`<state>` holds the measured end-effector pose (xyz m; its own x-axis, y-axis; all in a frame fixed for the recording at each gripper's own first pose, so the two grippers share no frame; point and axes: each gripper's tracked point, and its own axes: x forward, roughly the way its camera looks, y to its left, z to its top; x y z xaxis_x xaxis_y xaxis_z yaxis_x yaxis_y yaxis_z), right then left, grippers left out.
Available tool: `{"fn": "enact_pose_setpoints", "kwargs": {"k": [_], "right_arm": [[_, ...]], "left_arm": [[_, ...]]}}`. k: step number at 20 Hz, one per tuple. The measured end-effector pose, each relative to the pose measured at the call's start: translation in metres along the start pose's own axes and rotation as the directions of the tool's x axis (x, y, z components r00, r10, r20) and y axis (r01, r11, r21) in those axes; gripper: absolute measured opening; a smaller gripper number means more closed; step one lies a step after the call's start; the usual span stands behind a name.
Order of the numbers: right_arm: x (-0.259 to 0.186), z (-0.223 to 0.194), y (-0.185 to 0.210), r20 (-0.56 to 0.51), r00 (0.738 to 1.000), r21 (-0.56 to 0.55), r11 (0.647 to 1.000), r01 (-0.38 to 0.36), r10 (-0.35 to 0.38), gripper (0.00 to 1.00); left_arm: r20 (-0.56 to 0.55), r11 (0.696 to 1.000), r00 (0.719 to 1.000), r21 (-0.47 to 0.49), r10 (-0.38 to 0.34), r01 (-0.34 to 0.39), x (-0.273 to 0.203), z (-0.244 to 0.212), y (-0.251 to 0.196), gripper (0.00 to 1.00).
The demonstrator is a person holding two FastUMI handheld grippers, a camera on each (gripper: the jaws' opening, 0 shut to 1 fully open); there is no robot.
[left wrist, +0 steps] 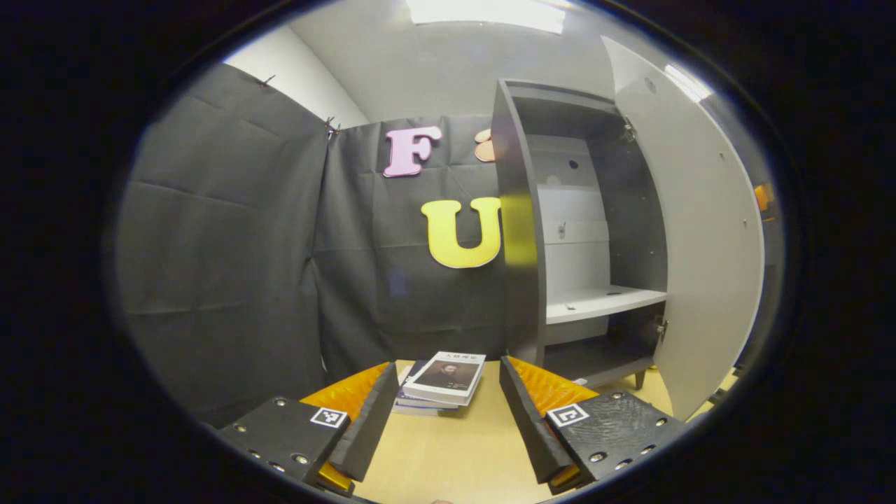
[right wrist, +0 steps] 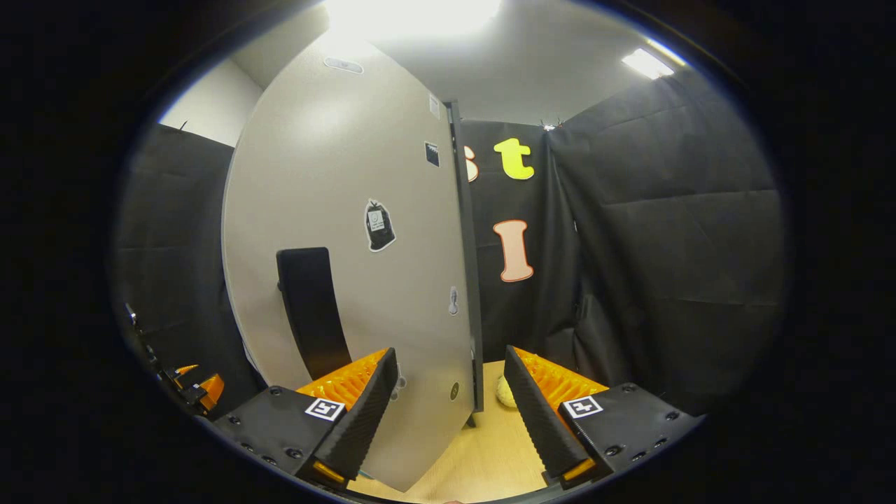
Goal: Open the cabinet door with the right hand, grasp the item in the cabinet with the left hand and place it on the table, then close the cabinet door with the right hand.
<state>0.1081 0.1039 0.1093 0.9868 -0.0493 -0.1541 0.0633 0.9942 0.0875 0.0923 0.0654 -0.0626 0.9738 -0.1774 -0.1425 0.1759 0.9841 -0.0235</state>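
Note:
The grey cabinet (left wrist: 519,231) stands with its door (left wrist: 700,245) swung wide to the right. Its white shelf (left wrist: 602,302) carries nothing large. A small stack of books (left wrist: 444,381) lies on the wooden table (left wrist: 448,455) just ahead of my left gripper (left wrist: 448,427), which is open and holds nothing. In the right gripper view the door's outer face (right wrist: 350,210) looms close, with its black handle (right wrist: 311,311) above the left finger. My right gripper (right wrist: 448,413) is open, and the door's lower edge hangs between its fingers without being pinched.
Black cloth walls close the booth behind and on both sides. The cabinet stands on short legs at the table's back right. A small pale yellow object (right wrist: 505,392) lies on the table past the door's hinge edge. An orange-and-black device (right wrist: 199,388) shows far left.

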Motion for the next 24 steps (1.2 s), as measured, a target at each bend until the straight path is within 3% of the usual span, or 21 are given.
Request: {"fn": "enact_pose_setpoints", "kwargs": {"k": [8,12,18,24], "right_arm": [[0.027,-0.017,0.066,-0.052,0.991,-0.010,0.992,-0.123,0.122,0.97],[0.038,-0.026,0.072,-0.069,0.980,-0.014,0.983,-0.185,0.184,0.98],[0.002,-0.030,0.041,-0.066,0.973,-0.009,0.975,-0.222,0.221,0.97],[0.007,-0.035,0.008,-0.053,0.967,-0.015,0.968,-0.250,0.249,0.98]], "left_arm": [[-0.022,1.000,0.999,0.007,0.025,-0.025,-0.004,-0.007,0.021,0.88],[-0.028,0.999,0.999,0.007,0.045,-0.045,-0.008,-0.005,0.029,0.88],[-0.036,0.999,0.998,0.006,0.049,-0.049,-0.015,-0.001,0.017,0.88],[-0.030,0.999,0.999,0.012,0.041,-0.041,-0.011,0.020,-0.036,0.87]]}}
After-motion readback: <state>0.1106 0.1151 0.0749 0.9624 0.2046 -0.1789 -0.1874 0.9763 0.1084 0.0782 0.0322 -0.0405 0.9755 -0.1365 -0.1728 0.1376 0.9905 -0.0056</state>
